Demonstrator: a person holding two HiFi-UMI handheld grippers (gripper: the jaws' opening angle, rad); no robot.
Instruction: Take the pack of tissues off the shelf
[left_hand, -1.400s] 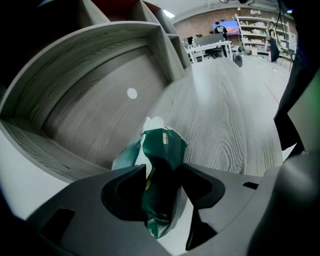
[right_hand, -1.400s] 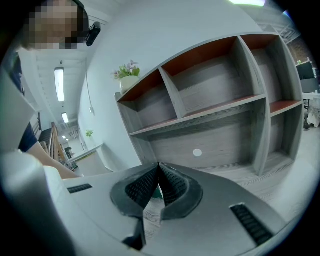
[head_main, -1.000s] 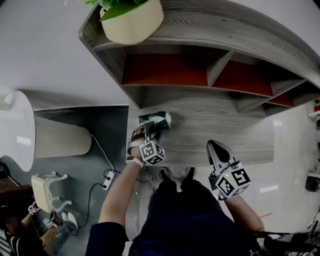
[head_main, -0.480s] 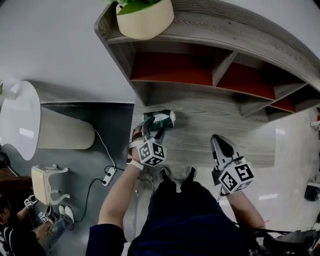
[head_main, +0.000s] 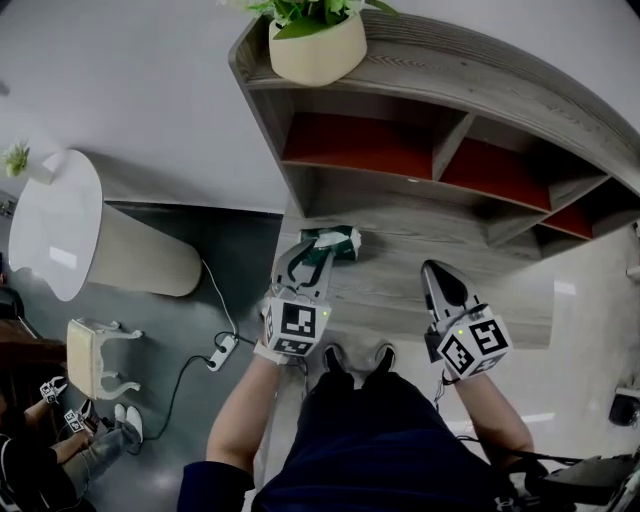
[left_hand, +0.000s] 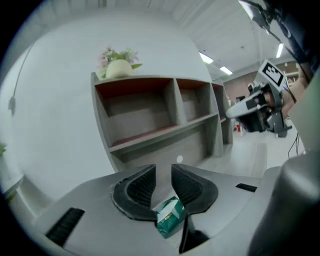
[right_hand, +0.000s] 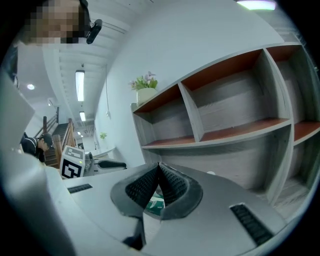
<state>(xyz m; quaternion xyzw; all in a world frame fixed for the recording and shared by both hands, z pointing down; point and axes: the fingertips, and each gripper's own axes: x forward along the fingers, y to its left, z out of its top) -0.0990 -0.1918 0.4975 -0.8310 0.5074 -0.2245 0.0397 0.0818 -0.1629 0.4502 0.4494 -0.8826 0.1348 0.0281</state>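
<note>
The green and white pack of tissues (head_main: 337, 242) lies on the lowest grey board of the wooden shelf (head_main: 450, 95), at its left end. My left gripper (head_main: 311, 256) reaches it from the near side, and its jaws are closing with the pack between them. In the left gripper view the pack (left_hand: 170, 217) sits low between the black pads (left_hand: 141, 186), touching both. My right gripper (head_main: 441, 281) hovers over the same board further right, shut and empty. In the right gripper view its jaws (right_hand: 159, 168) meet at the tips, and the pack (right_hand: 156, 204) shows just below them.
A cream plant pot (head_main: 315, 48) stands on the shelf's top. The red-backed compartments (head_main: 365, 145) hold nothing. A round white table (head_main: 55, 230), a small chair (head_main: 95, 358) and a power strip (head_main: 221, 352) are at the left. A seated person (head_main: 45, 465) is at bottom left.
The left gripper's jaws have drawn in from wide apart onto the pack, and the gripper has turned a little. The right gripper has stayed shut in about the same place.
</note>
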